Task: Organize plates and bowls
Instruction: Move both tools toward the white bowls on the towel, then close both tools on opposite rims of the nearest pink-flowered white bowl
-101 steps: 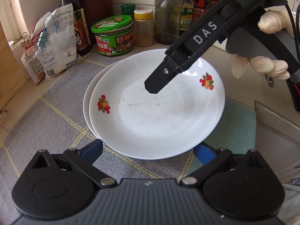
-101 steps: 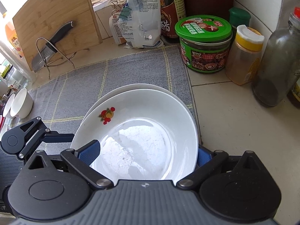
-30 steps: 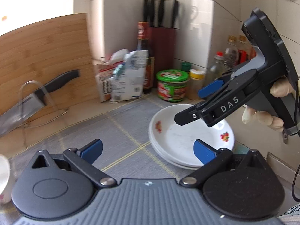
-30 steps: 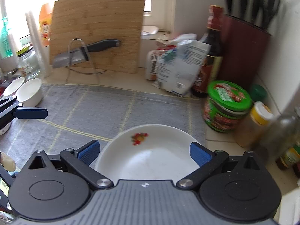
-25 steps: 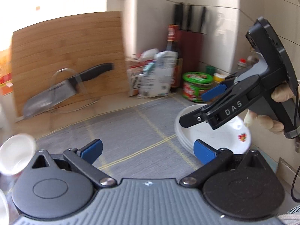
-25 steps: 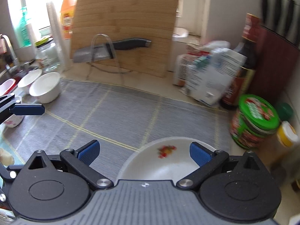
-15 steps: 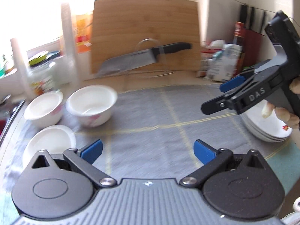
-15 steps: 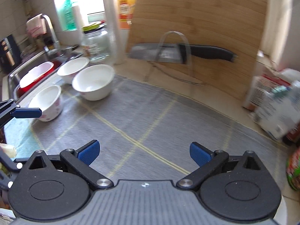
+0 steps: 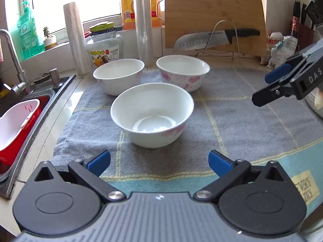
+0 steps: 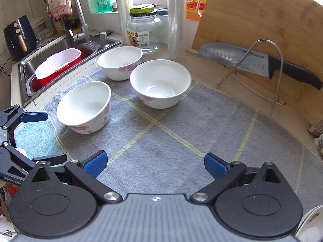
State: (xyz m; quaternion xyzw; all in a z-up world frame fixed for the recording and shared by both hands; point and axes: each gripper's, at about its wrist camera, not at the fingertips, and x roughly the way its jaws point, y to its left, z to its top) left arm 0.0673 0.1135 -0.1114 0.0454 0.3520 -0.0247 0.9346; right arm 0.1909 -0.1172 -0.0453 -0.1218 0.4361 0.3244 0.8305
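Left claw (image 9: 159, 160) spread, empty, low over the grey mat (image 9: 232, 125) on the tabletop, just short of the near bowl (image 9: 152, 114). Two more bowls behind it: left bowl (image 9: 118, 76), right bowl (image 9: 182, 74), all three upright and apart. Right claw (image 10: 155, 164) spread, empty, above bare mat. Plate (image 10: 309, 224) edge at that view's lower right corner.

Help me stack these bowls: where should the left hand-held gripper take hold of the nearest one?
Grip the nearest bowl by its near rim, one finger inside the wall and one outside, coming down from above with the left hand-held gripper. It stands upright, open and empty on the mat, clear of both other bowls.
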